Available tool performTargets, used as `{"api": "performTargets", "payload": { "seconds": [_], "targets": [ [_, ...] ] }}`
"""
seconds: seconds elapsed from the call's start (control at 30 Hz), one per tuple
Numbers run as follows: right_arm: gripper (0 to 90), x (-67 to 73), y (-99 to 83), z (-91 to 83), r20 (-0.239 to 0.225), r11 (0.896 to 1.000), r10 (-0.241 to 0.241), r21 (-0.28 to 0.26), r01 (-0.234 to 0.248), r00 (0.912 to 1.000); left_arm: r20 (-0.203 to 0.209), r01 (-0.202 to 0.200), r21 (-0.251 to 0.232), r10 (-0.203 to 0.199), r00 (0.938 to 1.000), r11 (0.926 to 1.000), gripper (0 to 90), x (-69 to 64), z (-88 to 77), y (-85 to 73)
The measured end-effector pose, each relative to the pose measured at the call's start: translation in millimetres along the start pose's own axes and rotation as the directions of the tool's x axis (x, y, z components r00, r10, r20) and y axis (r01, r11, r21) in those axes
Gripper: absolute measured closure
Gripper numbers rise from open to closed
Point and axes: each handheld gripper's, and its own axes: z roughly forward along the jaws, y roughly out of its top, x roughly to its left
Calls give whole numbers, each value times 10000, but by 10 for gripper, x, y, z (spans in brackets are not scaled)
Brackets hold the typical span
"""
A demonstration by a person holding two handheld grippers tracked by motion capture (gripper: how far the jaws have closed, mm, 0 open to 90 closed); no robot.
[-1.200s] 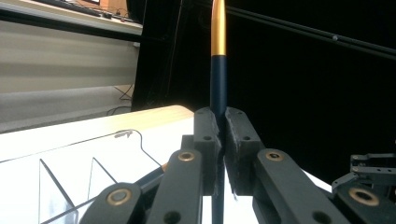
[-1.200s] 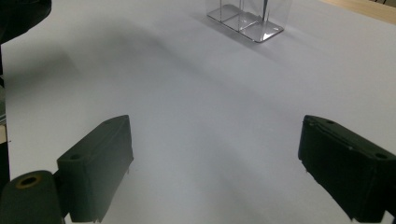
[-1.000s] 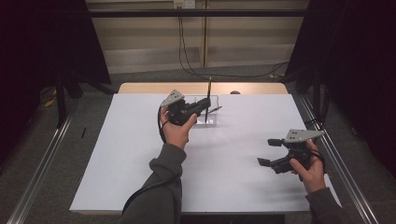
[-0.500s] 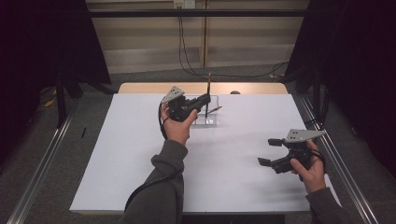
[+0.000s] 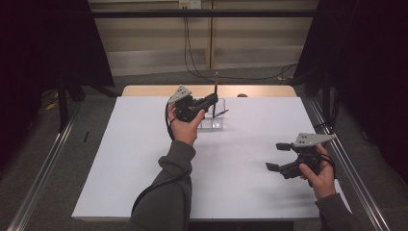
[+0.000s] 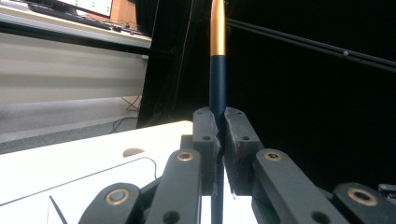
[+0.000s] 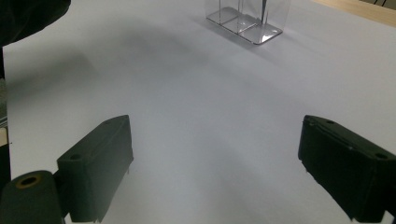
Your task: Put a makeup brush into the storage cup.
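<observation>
High view: the left gripper (image 5: pixel 210 100) is being held above the far middle of the white table (image 5: pixel 144 159), its jaws pointing to the right over a clear plastic organizer (image 5: pixel 214 121). The jaws are clamping a dark pen (image 5: pixel 215 94) that is standing upright, its upper end rising above the gripper and its lower end reaching down towards the organizer; whether the tip is touching the organizer cannot be told here. A second thin item is lying tilted inside the organizer. The right gripper (image 5: pixel 278 156) is hovering near the right edge of the table, well apart from the organizer, with its jaws standing wide and pointing left, nothing between them.

Left gripper view: the left gripper (image 6: pixel 219 140) is pressing both black jaws together on the pen (image 6: pixel 217 84). The pen is showing a dark blue barrel with a gold section above it, and it is running vertically through the closed jaws. The white table (image 6: pixel 70 172) is lying behind and below.

Right gripper view: the right gripper (image 7: pixel 215 158) is holding its jaws far apart over bare white table (image 7: pixel 210 93), gripping nothing. The clear plastic organizer (image 7: pixel 247 21) is standing at the far top of this view, with its dividing walls visible and a thin dark tip showing inside it.
</observation>
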Motion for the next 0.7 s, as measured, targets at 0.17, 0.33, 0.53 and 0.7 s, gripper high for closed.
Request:
{"api": "performTargets", "payload": {
  "seconds": [0.17, 0.33, 0.53, 0.7],
  "targets": [
    [93, 0, -1, -3, -13, 10000, 5, -16, -5, 10000, -177, 161, -127, -164, 9997, 9998, 841, 6, 46, -12],
    [93, -6, -4, -4, -14, 10000, 14, -23, -14, 10000, -205, 95, -118, -97, 9997, 9999, 841, 29, 86, -5],
    [93, -9, -5, -9, -10, 10000, 43, -68, -44, 10000, -242, -48, 23, 49, 9997, 10000, 841, 59, 137, 1],
    [94, -5, -3, -16, -31, 9999, -26, -144, 26, 10000, -276, 36, -19, -37, 9996, 10000, 841, 64, 193, -3]
  ]
}}
